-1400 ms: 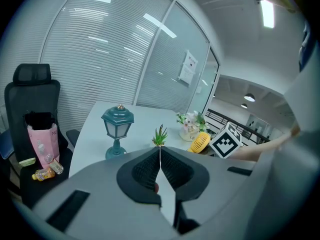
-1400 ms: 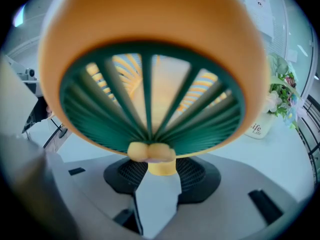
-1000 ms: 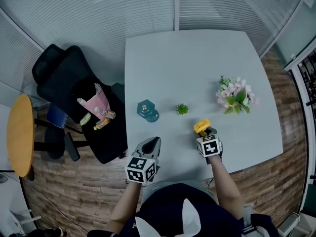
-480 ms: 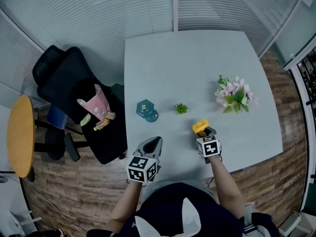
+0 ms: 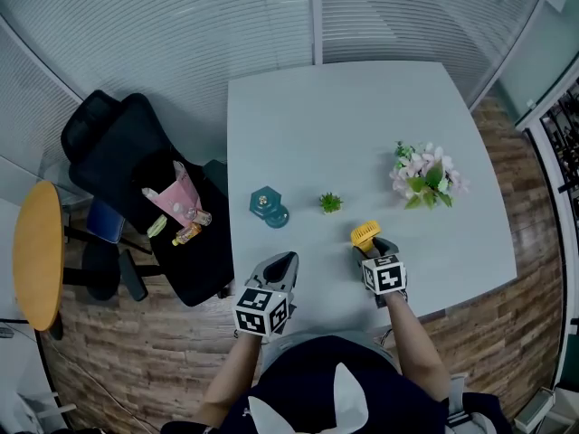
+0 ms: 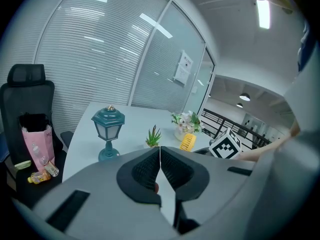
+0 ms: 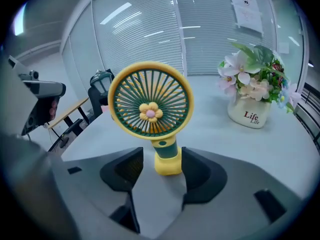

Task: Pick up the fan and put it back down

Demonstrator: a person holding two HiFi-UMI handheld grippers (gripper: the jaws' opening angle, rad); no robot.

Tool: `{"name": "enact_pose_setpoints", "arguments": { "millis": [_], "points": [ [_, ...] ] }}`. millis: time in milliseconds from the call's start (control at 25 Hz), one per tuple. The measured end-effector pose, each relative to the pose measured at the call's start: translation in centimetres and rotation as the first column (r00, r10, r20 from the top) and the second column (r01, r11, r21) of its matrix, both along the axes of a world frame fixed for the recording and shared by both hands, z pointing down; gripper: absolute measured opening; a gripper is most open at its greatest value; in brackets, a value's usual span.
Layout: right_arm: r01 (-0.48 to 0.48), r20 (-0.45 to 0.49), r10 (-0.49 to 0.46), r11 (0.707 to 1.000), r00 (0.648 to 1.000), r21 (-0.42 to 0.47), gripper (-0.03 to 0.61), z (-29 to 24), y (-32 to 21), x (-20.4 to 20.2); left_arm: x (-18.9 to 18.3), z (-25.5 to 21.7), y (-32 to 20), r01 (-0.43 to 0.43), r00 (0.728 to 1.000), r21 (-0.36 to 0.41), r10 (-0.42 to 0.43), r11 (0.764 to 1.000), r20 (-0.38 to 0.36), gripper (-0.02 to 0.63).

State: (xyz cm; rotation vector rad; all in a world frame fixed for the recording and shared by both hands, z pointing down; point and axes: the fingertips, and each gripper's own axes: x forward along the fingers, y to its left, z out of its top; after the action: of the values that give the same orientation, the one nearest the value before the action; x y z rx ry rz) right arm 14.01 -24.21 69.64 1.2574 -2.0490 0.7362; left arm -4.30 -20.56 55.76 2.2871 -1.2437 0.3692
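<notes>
Fan (image 7: 150,108) upright between just-opened right gripper (image 7: 161,159) jaws.

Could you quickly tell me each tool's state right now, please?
Left tool: closed, empty.
Right tool: open, jaws just opening; fan stands between them.

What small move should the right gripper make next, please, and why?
Probably draw the right gripper straight back. Its jaws have just been opening, and the fan stands upright on the table between them, so it looks released.

Head camera overhead, steeply down, gripper cameras low and close, facing 12 o'clock, all sharing yellow round-caged plastic fan (image 5: 365,234)
</notes>
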Motion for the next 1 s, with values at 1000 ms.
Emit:
{"name": "enact_pose_setpoints", "arguments": {
  "millis": [1000],
  "points": [
    [-0.143,0.182,0.099,0.959,0.978,0.245,0.005,-12.8,5.4,-0.9,3.8,-2.9,2.1,-0.064,0.998,0.067,0.064,0.996,-0.008,0.021]
  ]
}}
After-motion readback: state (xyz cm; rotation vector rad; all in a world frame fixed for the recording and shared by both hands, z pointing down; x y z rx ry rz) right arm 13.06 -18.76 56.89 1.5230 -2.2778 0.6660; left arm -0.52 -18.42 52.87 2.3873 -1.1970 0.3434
